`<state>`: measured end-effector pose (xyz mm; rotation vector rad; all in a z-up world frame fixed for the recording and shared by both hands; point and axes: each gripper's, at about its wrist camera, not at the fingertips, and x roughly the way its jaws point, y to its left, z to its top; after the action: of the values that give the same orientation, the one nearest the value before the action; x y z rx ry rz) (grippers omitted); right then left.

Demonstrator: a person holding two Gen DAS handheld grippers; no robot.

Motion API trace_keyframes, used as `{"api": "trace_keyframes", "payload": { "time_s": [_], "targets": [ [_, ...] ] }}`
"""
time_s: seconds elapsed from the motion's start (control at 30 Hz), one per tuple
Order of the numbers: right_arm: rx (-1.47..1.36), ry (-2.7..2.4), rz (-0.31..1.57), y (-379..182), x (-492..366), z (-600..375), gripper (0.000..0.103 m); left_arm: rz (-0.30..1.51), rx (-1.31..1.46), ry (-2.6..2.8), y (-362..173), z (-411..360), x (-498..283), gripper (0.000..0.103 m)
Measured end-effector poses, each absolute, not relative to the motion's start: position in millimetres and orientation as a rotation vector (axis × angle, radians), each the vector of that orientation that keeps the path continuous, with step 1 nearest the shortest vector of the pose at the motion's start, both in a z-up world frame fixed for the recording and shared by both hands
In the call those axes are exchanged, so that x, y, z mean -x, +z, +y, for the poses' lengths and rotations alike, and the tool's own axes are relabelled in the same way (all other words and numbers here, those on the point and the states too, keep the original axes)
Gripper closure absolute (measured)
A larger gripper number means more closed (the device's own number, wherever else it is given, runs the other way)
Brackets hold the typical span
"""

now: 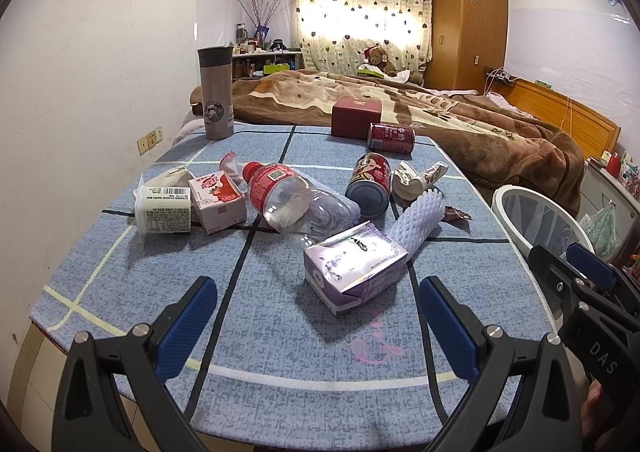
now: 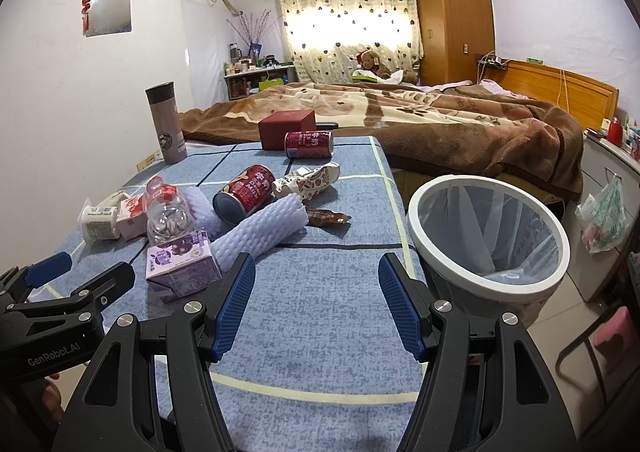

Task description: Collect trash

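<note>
Trash lies scattered on a blue checked tablecloth [image 1: 304, 332]. A purple drink carton [image 1: 354, 266] [image 2: 182, 268] lies nearest, just beyond my open left gripper [image 1: 316, 308]. Behind it lie a crushed plastic bottle [image 1: 296, 203] [image 2: 166, 211], a white foam net sleeve [image 1: 416, 219] [image 2: 264, 236], two red cans [image 1: 370, 183] [image 1: 391, 137], a pink strawberry carton [image 1: 218, 199], a white yogurt cup [image 1: 164, 209] and a crumpled paper cup [image 1: 418, 179]. My right gripper [image 2: 316, 300] hangs open over the table's front right, empty. A white-rimmed bin [image 2: 490, 236] [image 1: 536, 219] stands right of the table.
A grey thermos [image 1: 216, 91] and a dark red box [image 1: 356, 117] stand at the table's far edge. A brown candy wrapper [image 2: 326, 216] lies beside the foam sleeve. A bed with a brown blanket [image 2: 420, 119] lies behind; a wardrobe [image 2: 452, 11] stands at the back.
</note>
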<state>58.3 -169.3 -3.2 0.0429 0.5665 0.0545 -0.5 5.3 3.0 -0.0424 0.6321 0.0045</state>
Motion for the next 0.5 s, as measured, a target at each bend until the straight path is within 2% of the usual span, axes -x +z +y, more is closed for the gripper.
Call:
{"api": "trace_keyframes", "payload": {
  "time_s": [0.37,0.5],
  "targets": [
    [-0.047,0.027,0.590,-6,-72,-171,0.037,0.700,0.067,-0.126,-14,16,-20,0.001],
    [-0.057,0.014,0.599,-7,-80,-172,0.037,0.725,-0.012,-0.130,-21,13,-33,0.001]
  ]
}}
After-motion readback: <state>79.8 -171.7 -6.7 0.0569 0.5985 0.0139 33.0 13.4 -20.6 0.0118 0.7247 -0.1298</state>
